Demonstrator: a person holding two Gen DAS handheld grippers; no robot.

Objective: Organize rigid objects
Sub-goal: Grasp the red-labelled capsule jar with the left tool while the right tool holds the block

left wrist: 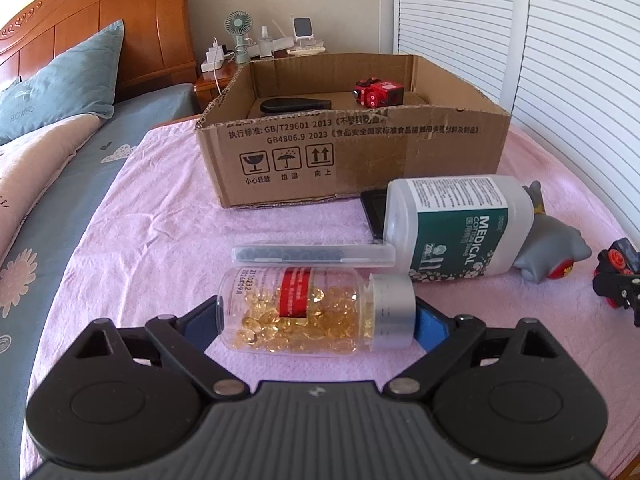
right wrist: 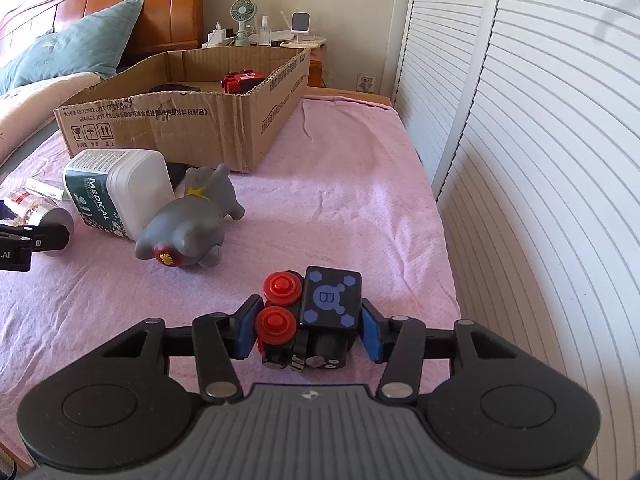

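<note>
The box [left wrist: 352,160] stands open on the bed [right wrist: 340,208]. Close evenly, lift straight, then carry to it. The bottle [left wrist: 304,312] lies sideways between the spread left tool [left wrist: 316,324] fingers; the toy [right wrist: 316,312] sits between the right tool [right wrist: 308,330], also spread, pads just beside it.

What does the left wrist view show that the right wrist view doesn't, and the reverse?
Only the left wrist view shows the left gripper straddling the whole capsule bottle, the clear case behind it, and a black item in the box. Only the right wrist view shows the right gripper around the black toy robot from above. Both show the cardboard box, the medical bottle, the grey toy and the red toy.
</note>
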